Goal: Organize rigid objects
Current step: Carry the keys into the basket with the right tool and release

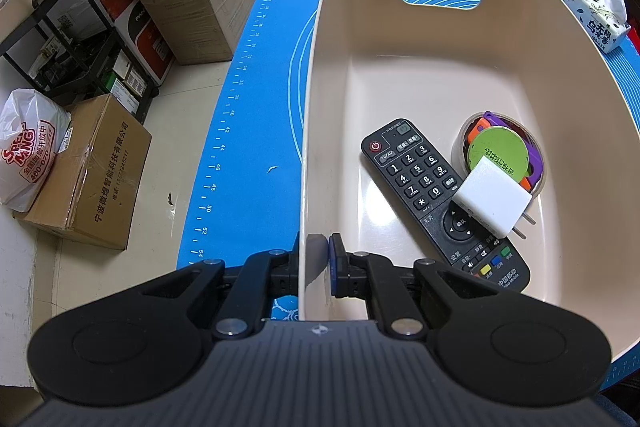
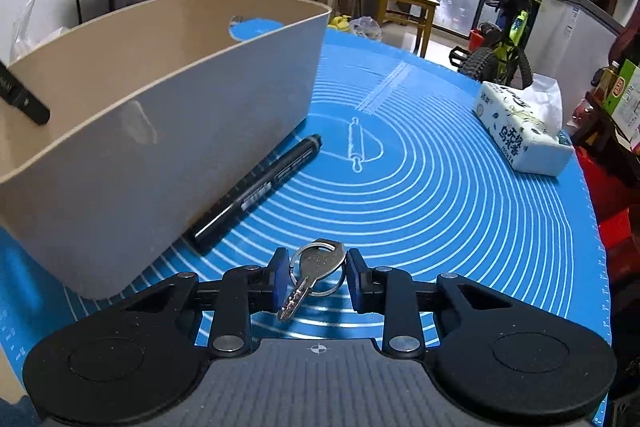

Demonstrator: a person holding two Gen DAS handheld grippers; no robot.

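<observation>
Blue pads on your right gripper (image 2: pixel 318 279) sit either side of the key (image 2: pixel 310 277), pinching its ring (looks like contact on both sides, but the blade dangles loose). Lift slow and level so it doesn't swing out, then carry it over the rim before you let go. The key lies right between the jaws, on the blue mat (image 2: pixel 440 195), with the black marker (image 2: pixel 260 193) just past it, lying along the outer wall of the beige bin (image 2: pixel 160 131). Your left gripper (image 1: pixel 318 263) is clamped on the bin's near rim, so keep steadying it. Further inside lie the remote (image 1: pixel 424 187), white charger (image 1: pixel 494 201) and round container (image 1: pixel 500 151).
</observation>
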